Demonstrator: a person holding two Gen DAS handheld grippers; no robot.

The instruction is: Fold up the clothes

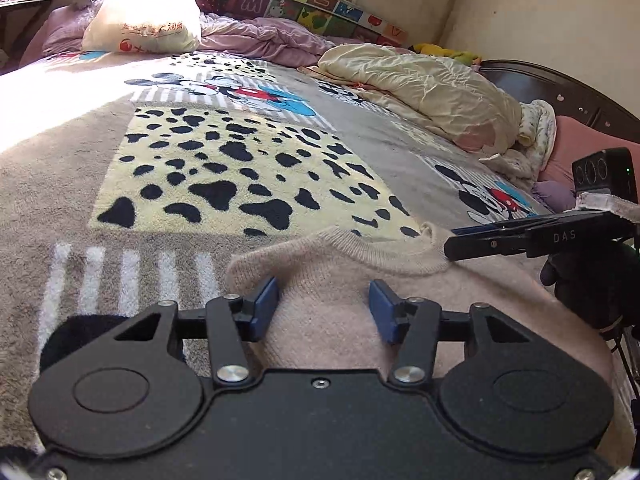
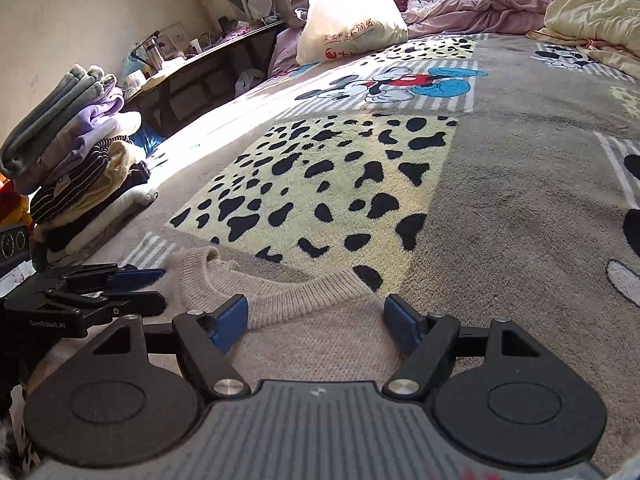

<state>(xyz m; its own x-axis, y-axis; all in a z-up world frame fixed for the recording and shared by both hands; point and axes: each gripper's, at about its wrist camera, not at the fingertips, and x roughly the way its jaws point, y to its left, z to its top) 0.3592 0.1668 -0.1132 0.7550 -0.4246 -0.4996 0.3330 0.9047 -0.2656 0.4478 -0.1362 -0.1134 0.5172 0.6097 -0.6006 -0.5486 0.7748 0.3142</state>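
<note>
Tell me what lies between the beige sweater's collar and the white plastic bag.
Right wrist view: only bare cartoon-print blanket lies between the sweater and bag: its cow-spot patch, then the mouse picture.

Sunlit bedroom: cartoon-print blanket (image 1: 240, 152) over bed, cream walls (image 1: 540, 8), cluttered side table (image 2: 192, 64).

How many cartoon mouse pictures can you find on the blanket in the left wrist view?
3: one at upper centre, one near the right gripper, one partly under the cream quilt. Bedding may hide more.
</note>
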